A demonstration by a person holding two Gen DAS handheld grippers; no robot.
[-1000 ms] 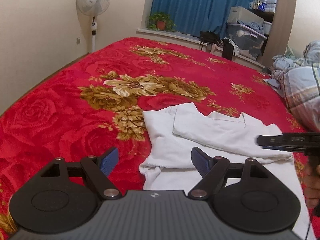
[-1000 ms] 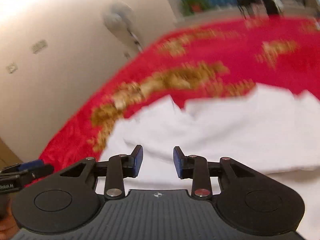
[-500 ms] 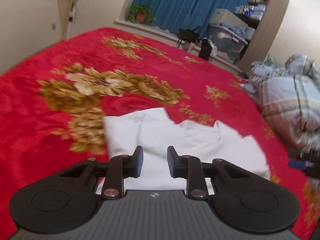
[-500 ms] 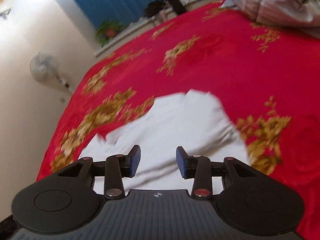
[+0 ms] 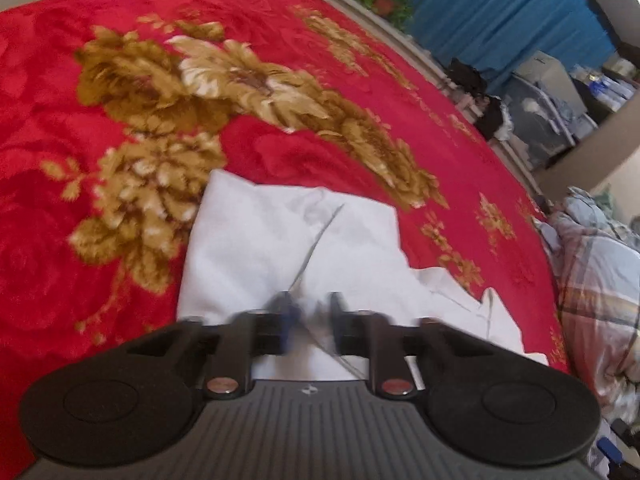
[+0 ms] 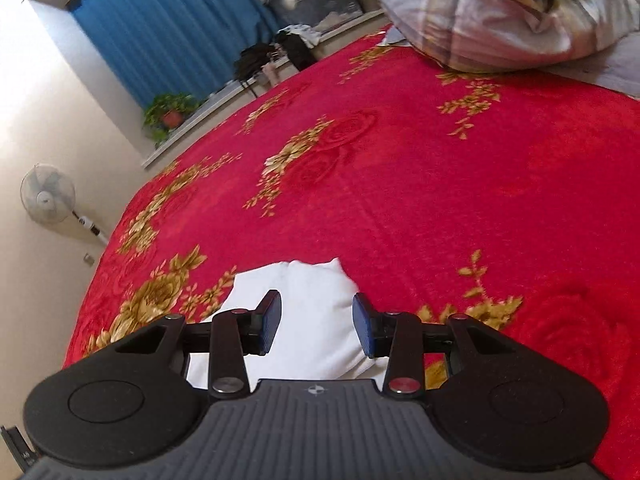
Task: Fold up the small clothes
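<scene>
Left gripper blurred, jaws closing over the partly folded white cotton garment, cloth between the blue pads; it lies on a red plush blanket with gold flowers, plaid duvet bunched at right

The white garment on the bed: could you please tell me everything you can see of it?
The white garment is plain, thin woven-looking cloth, partly folded, with flaps overlapping along a diagonal edge and a ragged corner trailing toward the right. It lies flat on the red blanket beside its gold flowers. The left gripper is closing its jaws over the near edge, with cloth between them; blur hides whether they pinch it. In the right wrist view the right gripper stands open over a rounded end, apparently not touching.
</scene>
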